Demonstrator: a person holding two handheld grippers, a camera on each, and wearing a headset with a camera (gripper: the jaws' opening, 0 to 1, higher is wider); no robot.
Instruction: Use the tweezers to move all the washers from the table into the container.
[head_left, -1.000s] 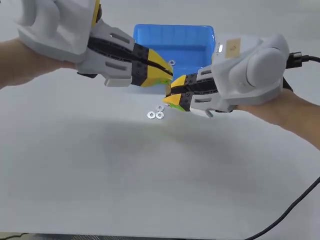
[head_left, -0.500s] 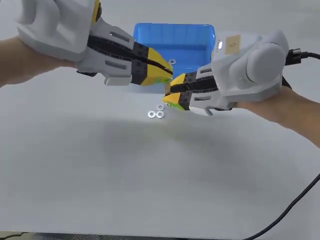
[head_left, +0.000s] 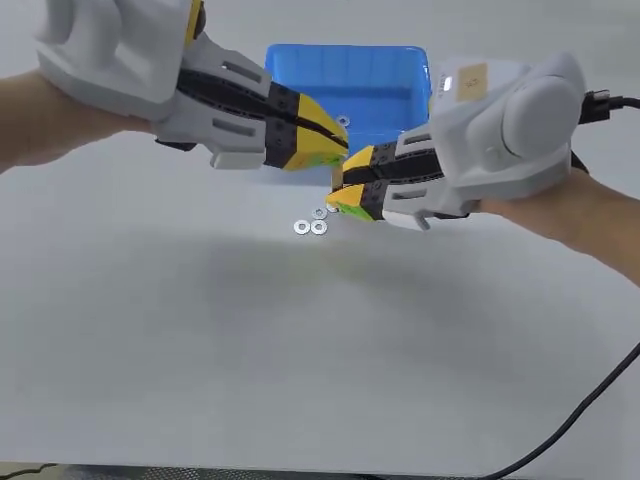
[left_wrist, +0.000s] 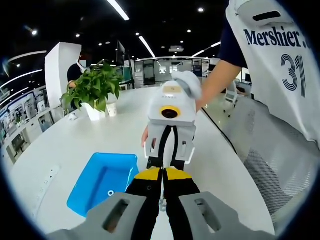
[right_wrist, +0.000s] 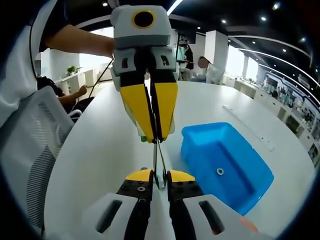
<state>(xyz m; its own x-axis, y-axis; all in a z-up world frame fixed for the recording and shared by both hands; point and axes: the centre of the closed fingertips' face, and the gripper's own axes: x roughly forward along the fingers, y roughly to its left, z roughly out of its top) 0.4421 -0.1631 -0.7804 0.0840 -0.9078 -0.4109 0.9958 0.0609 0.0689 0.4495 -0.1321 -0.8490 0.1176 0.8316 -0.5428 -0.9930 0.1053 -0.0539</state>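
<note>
While left gripper (head_left: 343, 149) and right gripper (head_left: 334, 194) both clamp the tweezers (right_wrist: 156, 160), jaws nearly closed, washers (head_left: 310, 227) lie on the table (head_left: 200, 350) near the blue container (head_left: 350, 49)

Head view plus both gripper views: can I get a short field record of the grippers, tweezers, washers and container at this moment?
left gripper: shut on the tweezers
right gripper: shut on the same tweezers, tips facing the left gripper's
tweezers: thin metal, spanning between the two grippers
container: blue, open, beyond the grippers
washer: one, inside the container
washers: three, close together on the table, outside the container
</note>
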